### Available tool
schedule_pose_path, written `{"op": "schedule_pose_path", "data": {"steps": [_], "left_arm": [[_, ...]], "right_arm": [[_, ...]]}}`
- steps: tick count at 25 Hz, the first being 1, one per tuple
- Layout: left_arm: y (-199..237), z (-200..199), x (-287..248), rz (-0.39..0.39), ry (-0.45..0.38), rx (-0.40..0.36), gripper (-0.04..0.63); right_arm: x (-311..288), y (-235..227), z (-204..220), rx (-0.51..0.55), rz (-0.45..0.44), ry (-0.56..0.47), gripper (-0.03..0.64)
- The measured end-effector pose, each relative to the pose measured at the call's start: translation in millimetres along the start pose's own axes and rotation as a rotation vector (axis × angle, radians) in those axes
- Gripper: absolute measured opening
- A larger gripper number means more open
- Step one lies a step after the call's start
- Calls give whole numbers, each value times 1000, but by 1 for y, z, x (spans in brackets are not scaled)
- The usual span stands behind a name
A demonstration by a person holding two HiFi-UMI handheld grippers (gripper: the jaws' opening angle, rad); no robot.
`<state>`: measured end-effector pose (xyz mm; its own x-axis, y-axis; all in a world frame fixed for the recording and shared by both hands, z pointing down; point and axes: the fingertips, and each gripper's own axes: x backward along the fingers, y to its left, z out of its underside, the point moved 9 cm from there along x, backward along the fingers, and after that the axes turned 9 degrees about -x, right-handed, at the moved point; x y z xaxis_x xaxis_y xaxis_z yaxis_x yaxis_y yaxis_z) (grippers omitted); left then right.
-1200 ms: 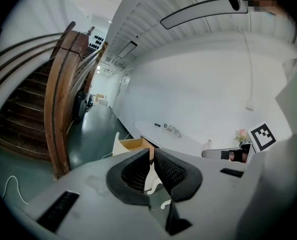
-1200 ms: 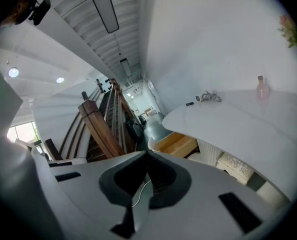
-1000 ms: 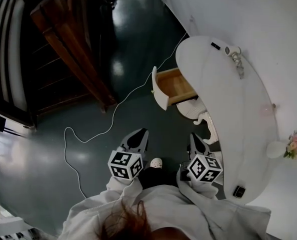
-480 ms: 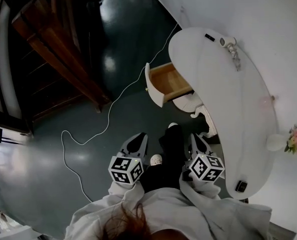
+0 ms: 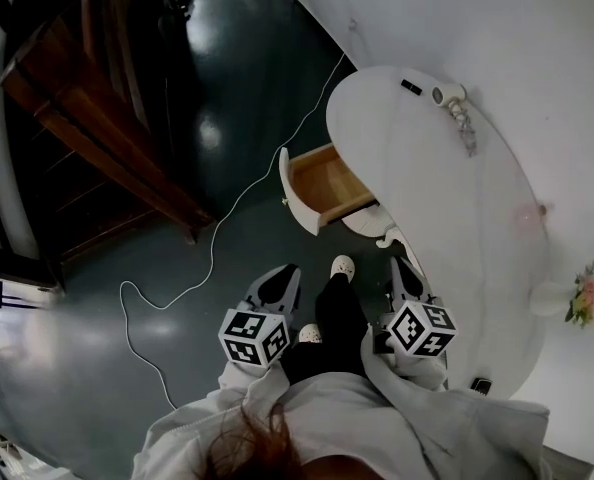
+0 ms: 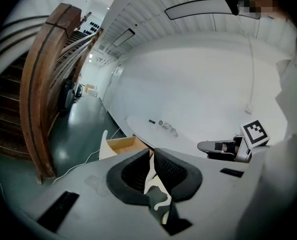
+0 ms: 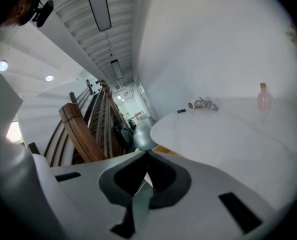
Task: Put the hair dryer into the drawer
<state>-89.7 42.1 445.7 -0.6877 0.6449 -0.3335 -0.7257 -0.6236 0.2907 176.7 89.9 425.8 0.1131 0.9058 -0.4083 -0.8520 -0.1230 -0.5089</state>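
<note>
The white hair dryer (image 5: 447,95) lies at the far end of the white oval table (image 5: 497,268), its cord (image 5: 464,123) coiled beside it. Below the table's near-left edge a wooden drawer (image 5: 322,183) with a white front stands pulled out. My left gripper (image 5: 274,286) and right gripper (image 5: 405,276) hover low in front of me, well short of both, each shut with nothing held. In the left gripper view the hair dryer (image 6: 162,123) and the drawer (image 6: 119,145) lie beyond the shut jaws. In the right gripper view the hair dryer (image 7: 192,104) is far across the table.
A small black item (image 5: 411,86) lies next to the dryer. A pink bottle (image 5: 525,213), a flower vase (image 5: 587,298) and a dark device (image 5: 480,385) stand on the table. A white cable (image 5: 217,238) trails over the dark floor. A wooden staircase (image 5: 87,118) rises at left.
The person has stepped forward, one leg now ahead. Both grippers have moved closer to the drawer and table. Both stay shut.
</note>
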Motion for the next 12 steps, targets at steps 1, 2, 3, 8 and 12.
{"op": "schedule_pose_path", "data": {"steps": [1,2,3,8,12], "left_arm": [[1,-4,-7,9,1,-4,37],[3,-8,-14,15,2,-7,37],[5,-13,-21,19,3,-9,37],[18,-36,-62,41,5,-9,37],[22,-56,-98,65,8,-11,37]], "right_arm": [[-4,-3,-8,2,1,-5,51],[-9,-5,-18,7,1,-10,51],[-14,-8,-29,15,0,-17,51],[-40,-22,-86,71,19,-72,51],[-62,-35,-121,105,43,-90,51]]}}
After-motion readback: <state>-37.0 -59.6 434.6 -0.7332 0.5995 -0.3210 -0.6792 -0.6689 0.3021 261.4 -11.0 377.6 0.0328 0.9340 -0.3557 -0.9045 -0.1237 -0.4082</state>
